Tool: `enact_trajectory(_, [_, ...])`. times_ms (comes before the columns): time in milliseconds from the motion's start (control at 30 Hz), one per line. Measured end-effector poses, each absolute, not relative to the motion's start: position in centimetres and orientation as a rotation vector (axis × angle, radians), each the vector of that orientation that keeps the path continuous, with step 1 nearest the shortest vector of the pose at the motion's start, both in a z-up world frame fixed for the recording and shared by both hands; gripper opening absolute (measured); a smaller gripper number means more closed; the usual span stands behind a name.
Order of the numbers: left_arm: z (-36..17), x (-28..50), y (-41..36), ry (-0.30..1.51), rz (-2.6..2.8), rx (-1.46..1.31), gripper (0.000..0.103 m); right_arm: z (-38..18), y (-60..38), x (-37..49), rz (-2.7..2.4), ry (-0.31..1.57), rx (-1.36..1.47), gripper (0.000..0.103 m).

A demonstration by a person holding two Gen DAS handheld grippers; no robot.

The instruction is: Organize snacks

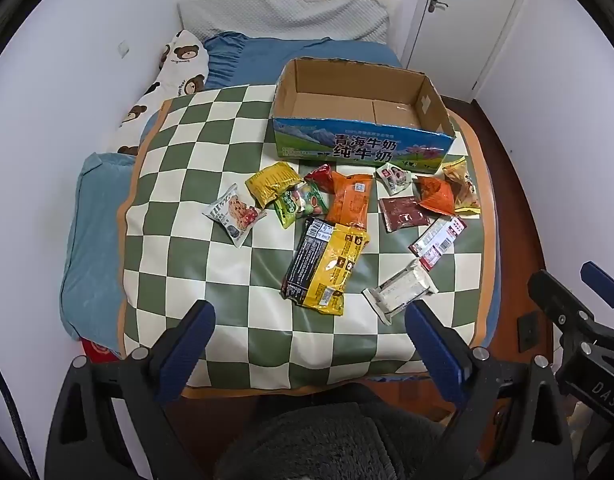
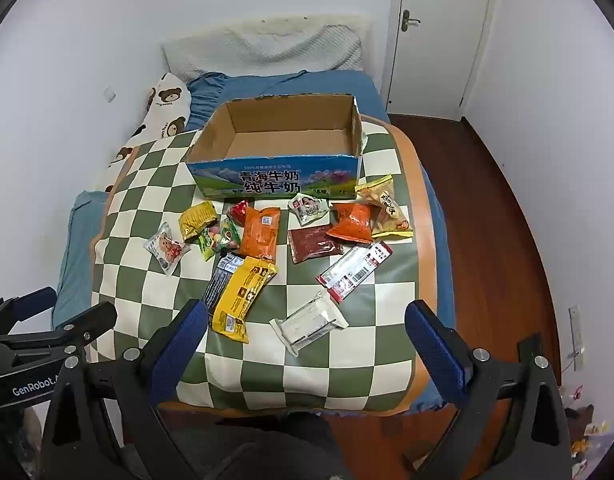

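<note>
A bed (image 1: 307, 56) fills most of both views, and one green-and-white checkered blanket (image 1: 211, 184) is spread over it. On the far half of the blanket stands one open milk carton box (image 1: 359, 120), its printed side facing the cameras and nothing visible inside. In front of the box twelve snack packets lie loose on the blanket. The largest is a yellow packet (image 1: 339, 264) overlapping a black one (image 1: 307, 260). Then come one orange packet (image 1: 351, 200), one brown sachet (image 1: 403, 212), a red-and-white bar (image 1: 437, 242) and a white wrapped bar (image 1: 399, 290). The rest are small bags, among them a cookie packet (image 1: 235, 216) off to the left. The left gripper (image 1: 309, 336) and right gripper (image 2: 307, 334) each hover above the near edge of the blanket, both spread wide with nothing between the fingers.
</note>
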State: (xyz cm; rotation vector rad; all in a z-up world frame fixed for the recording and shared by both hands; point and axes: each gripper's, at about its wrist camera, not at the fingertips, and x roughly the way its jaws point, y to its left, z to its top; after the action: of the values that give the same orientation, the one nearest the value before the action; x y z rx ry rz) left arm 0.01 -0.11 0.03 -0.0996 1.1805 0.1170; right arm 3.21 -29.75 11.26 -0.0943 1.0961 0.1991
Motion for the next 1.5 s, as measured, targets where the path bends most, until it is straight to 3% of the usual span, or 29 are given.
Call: enact_trajectory(1500, [0.8,-0.7,1.2,1.175,0.107,-0.108,0.097,10.9,-29.6,2.4,0.187,1.134,-0.076,0.101])
